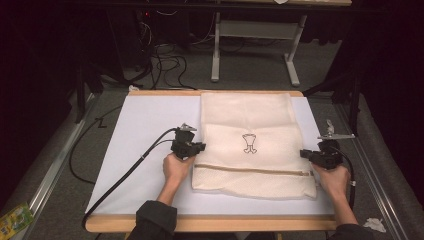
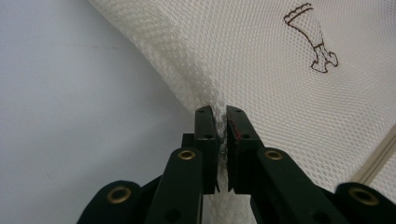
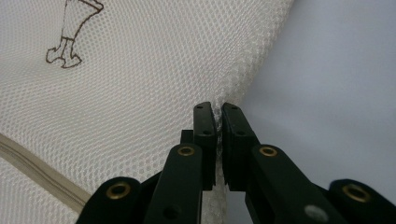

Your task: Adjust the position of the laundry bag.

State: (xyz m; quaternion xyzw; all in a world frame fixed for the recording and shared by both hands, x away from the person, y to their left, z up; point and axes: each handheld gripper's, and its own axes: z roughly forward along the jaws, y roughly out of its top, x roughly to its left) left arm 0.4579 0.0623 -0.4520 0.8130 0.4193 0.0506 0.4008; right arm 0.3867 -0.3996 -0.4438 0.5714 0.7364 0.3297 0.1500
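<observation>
— Where is the mesh laundry bag [image 1: 250, 145] lying?

— It is lying folded on the white tabletop [image 1: 145, 130], right of centre. The left tongs [image 2: 221, 122] are pinching its left edge and the right tongs [image 3: 218, 116] are pinching its right edge, both nearly closed on the netting.

— How is it going to handle?

— Light, soft and floppy, I'd judge; it is likely sagging between the two grips. The seamed edges are the firmest hold.

— Anything in the way?

— No; cables are trailing left of the bag, well apart.
</observation>
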